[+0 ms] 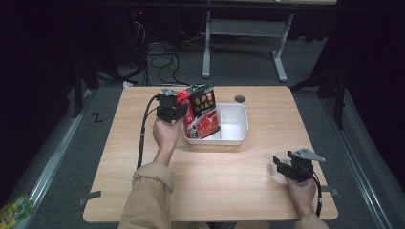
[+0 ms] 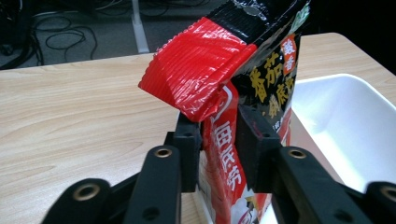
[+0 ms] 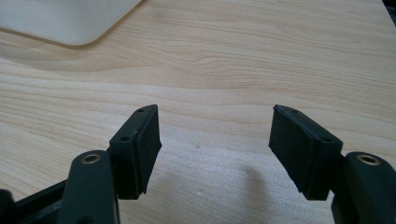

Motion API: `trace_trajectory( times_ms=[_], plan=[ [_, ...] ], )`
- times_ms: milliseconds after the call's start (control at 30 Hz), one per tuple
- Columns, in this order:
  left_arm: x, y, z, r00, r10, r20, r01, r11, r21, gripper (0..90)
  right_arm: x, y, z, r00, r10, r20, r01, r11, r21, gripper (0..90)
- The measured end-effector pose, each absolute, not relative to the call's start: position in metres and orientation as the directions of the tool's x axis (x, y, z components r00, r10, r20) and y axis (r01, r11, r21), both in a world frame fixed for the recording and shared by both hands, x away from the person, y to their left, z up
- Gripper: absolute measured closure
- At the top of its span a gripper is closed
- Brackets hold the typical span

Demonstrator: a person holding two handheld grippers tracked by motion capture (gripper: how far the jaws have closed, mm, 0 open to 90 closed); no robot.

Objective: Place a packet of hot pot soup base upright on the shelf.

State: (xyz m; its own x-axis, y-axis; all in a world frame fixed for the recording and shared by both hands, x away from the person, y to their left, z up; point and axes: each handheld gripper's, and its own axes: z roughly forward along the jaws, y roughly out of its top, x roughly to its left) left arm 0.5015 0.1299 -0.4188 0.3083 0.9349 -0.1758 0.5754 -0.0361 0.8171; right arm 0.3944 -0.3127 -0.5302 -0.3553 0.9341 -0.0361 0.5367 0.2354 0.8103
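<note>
High view: wooden worktop [image 1: 210, 176], white bin [image 1: 234, 125] near far edge, centre. Red-black snack pouch [image 1: 203, 117] stands upright in bin's left end. Left gripper [image 1: 177, 110] jaws partly apart either side of pouch [image 2: 219, 154], left pad clear of it. Right gripper [image 1: 286, 168] near right front corner, wide apart, nothing held.

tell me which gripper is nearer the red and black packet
Left. The left gripper has the packet between its jaws at the white bin. The right gripper sits apart from it, over bare table near the front right.
</note>
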Motion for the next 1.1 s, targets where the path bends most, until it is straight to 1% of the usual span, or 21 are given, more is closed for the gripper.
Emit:
trace_trajectory(
  times_ms=[100, 333, 433, 533, 700, 800, 1100],
  plan=[
    [0.501, 0.129, -0.417, 0.306, 0.936, -0.173, 0.573, -0.036, 0.819, 62.4, 0.394, -0.312, -0.53, -0.357, 0.933, -0.038, 0.535, 0.237, 0.811, 34.3],
    [0.497, 0.129, -0.415, 0.314, 0.937, -0.155, 0.567, -0.054, 0.822, 54.1, 0.394, -0.312, -0.53, -0.358, 0.933, -0.039, 0.534, 0.239, 0.811, 34.2],
    [0.494, 0.133, -0.413, 0.314, 0.931, -0.187, 0.576, -0.03, 0.817, 51.7, 0.394, -0.312, -0.53, -0.36, 0.932, -0.042, 0.532, 0.242, 0.812, 34.3],
    [0.488, 0.136, -0.412, 0.323, 0.93, -0.177, 0.559, -0.037, 0.829, 50.4, 0.394, -0.313, -0.53, -0.354, 0.935, -0.033, 0.526, 0.228, 0.82, 34.3],
    [0.481, 0.143, -0.409, 0.33, 0.926, -0.185, 0.549, -0.028, 0.835, 47.8, 0.393, -0.314, -0.53, -0.352, 0.936, -0.028, 0.525, 0.222, 0.822, 34.6],
    [0.477, 0.146, -0.407, 0.34, 0.925, -0.171, 0.549, -0.048, 0.834, 46.3, 0.393, -0.313, -0.53, -0.351, 0.936, -0.028, 0.525, 0.221, 0.821, 34.7],
    [0.466, 0.151, -0.399, 0.374, 0.914, -0.157, 0.533, -0.074, 0.843, 44.5, 0.393, -0.314, -0.53, -0.351, 0.936, -0.029, 0.526, 0.223, 0.82, 34.7]
  ],
)
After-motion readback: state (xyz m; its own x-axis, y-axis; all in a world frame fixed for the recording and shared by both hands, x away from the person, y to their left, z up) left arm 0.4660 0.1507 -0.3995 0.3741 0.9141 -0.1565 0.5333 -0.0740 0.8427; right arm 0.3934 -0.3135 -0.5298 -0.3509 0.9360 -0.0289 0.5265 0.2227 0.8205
